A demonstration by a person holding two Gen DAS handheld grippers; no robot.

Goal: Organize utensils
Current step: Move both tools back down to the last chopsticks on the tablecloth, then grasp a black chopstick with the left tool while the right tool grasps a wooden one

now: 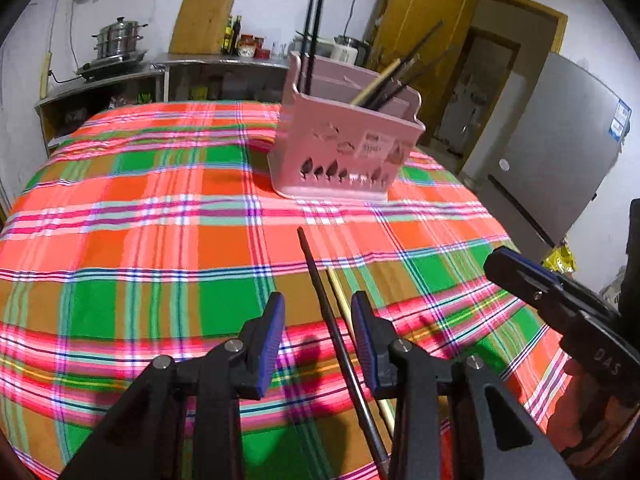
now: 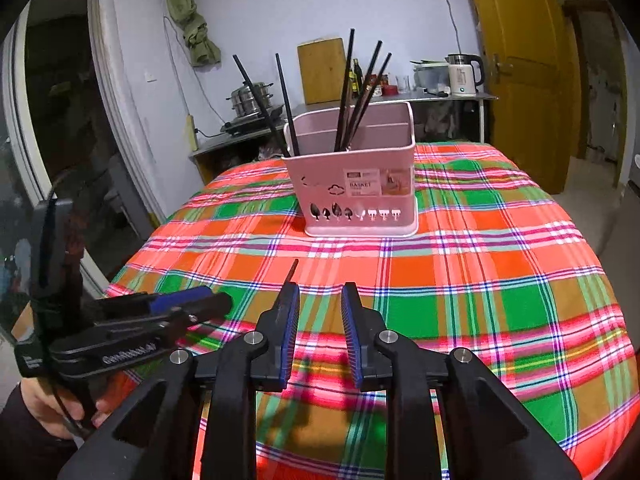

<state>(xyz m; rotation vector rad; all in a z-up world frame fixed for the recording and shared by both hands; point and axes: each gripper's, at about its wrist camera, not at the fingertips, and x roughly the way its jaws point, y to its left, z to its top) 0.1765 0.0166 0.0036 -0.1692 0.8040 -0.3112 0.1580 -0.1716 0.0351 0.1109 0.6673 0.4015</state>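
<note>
Plaid tablecloth (image 1: 160, 220), pink utensil basket (image 1: 344, 148), loose chopsticks (image 1: 340, 328)

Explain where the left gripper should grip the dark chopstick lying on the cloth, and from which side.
Grip the dark chopstick mid-shaft, coming from above. It lies flat between the open left gripper fingers, close beside a pale chopstick, so close carefully on it alone.

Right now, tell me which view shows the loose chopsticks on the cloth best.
Left wrist view: the dark chopstick and pale chopstick lie between the open left gripper. Right wrist view shows only a dark tip.
</note>
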